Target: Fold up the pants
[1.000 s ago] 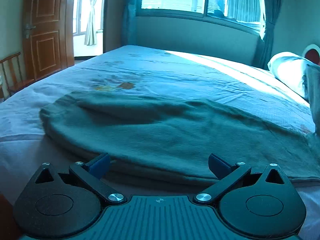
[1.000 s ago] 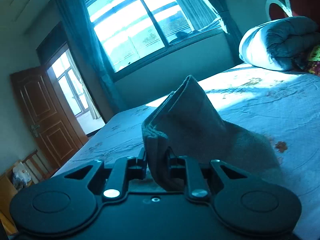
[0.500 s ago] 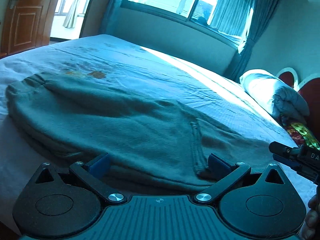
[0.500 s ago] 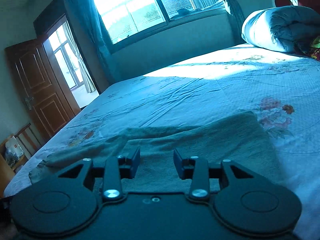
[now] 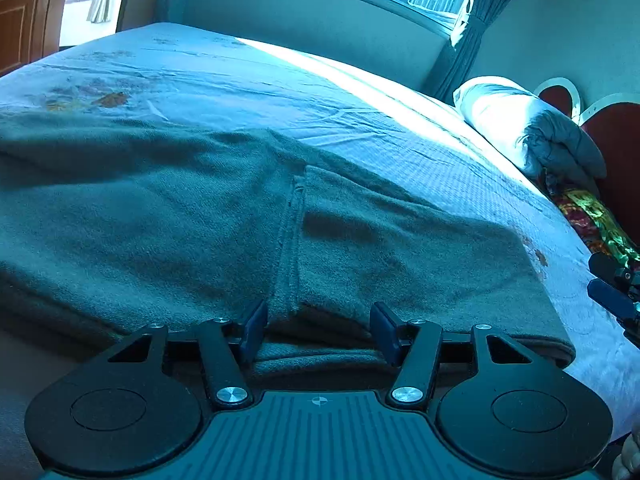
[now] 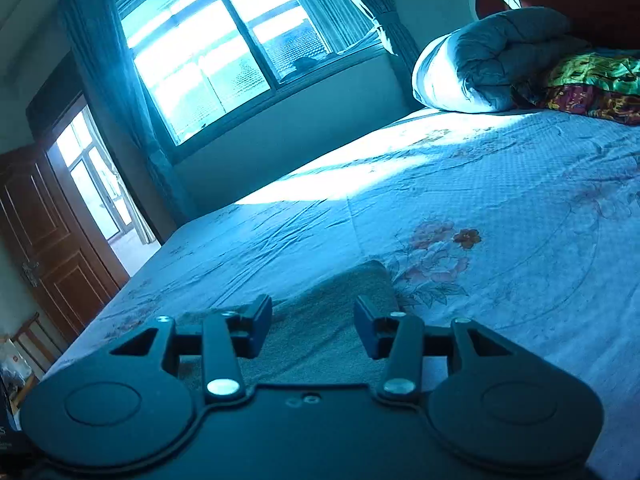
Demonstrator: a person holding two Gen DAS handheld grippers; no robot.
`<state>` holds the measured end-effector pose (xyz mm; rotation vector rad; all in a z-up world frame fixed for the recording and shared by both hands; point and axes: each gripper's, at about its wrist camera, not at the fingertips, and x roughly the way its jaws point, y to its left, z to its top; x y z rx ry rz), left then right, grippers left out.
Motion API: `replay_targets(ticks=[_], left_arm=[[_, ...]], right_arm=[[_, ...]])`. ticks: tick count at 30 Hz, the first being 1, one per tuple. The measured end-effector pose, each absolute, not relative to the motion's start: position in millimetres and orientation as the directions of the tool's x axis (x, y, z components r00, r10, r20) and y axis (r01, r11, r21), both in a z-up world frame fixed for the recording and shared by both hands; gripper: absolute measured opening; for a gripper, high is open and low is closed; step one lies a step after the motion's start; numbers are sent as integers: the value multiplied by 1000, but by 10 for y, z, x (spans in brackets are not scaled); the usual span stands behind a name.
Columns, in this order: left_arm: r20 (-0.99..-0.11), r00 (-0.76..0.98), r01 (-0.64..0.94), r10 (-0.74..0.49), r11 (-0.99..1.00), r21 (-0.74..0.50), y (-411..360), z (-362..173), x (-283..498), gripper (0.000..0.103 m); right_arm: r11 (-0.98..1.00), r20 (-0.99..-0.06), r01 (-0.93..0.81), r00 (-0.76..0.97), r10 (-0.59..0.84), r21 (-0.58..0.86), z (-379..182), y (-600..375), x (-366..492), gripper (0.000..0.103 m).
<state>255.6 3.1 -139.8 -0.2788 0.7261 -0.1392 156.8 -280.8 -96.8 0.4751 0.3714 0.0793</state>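
Observation:
Grey-green pants lie folded over on the bed; the upper layer's hem runs toward my left gripper. Its jaws are closing, with the pants' near edge lying between the blue pads; I see no pinch in the cloth. In the right wrist view, a corner of the pants lies flat behind my right gripper. That gripper's jaws are opening and nothing is held between them. In the left wrist view the right gripper shows at the right edge, beside the pants' right end.
The flowered blue bedsheet stretches ahead. A rolled quilt and a colourful cloth lie by the red headboard. A window is behind the bed, and a wooden door at far left.
My right gripper let go of the lifted pants end, which now lies flat on the rest, and sank toward the bed. My left gripper moved right along the near edge and narrowed its jaws.

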Motion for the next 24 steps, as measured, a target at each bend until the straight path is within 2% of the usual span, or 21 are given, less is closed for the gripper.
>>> replay_targets(ticks=[3,6,7,8,9,10,11,12,13,14,16,17,20,22,23,24], left_arm=[[-616,758,38,-217,956,-291,77,-1375,2546,33],[-594,785,63,-175,977,-205,47,-1263,2438,24],[-603,778,62,-177,977,-206,52,-1271,2431,24],[-610,772,59,-178,976,-210,62,-1295,2436,24],[-613,769,54,-179,975,-217,78,-1319,2447,26],[-620,763,50,-180,974,-221,89,-1340,2469,28],[-621,763,45,-179,973,-226,102,-1342,2478,30],[-624,761,44,-180,973,-228,109,-1333,2483,31],[-625,760,47,-179,974,-222,110,-1319,2484,32],[-624,763,40,-168,976,-214,119,-1297,2471,39],[-619,769,37,-158,979,-203,134,-1264,2436,47],[-618,772,38,-151,981,-192,134,-1263,2420,50],[-617,774,46,-146,983,-176,127,-1291,2390,53],[-615,774,55,-150,984,-171,137,-1275,2372,55],[-612,777,54,-146,985,-166,163,-1245,2359,57],[-606,784,44,-130,987,-156,202,-1213,2345,68]], right_arm=[[845,-331,29,927,178,534,-1025,-2950,1598,38],[775,-257,-64,924,284,629,-1040,-2997,1564,39],[743,-270,-63,908,319,666,-1102,-2994,1602,40],[716,-333,-31,871,362,697,-1219,-2974,1686,42],[722,-455,50,806,380,691,-1392,-2928,1813,41],[732,-513,95,774,372,675,-1545,-2907,1862,30],[732,-498,96,790,357,675,-1595,-2924,1836,18],[722,-505,106,783,363,683,-1577,-2957,1850,16],[722,-497,102,789,360,684,-1511,-2978,1844,17],[748,-476,82,815,330,659,-1409,-2970,1799,23],[793,-430,18,847,312,609,-1254,-2898,1723,27],[802,-436,-13,834,339,598,-1243,-2847,1734,27],[846,-548,-60,737,395,530,-1422,-2577,1834,27],[876,-546,-79,754,365,476,-1307,-2495,1816,27],[882,-509,-106,782,359,459,-1182,-2488,1810,28],[890,-464,-132,814,349,437,-1050,-2495,1823,29]])
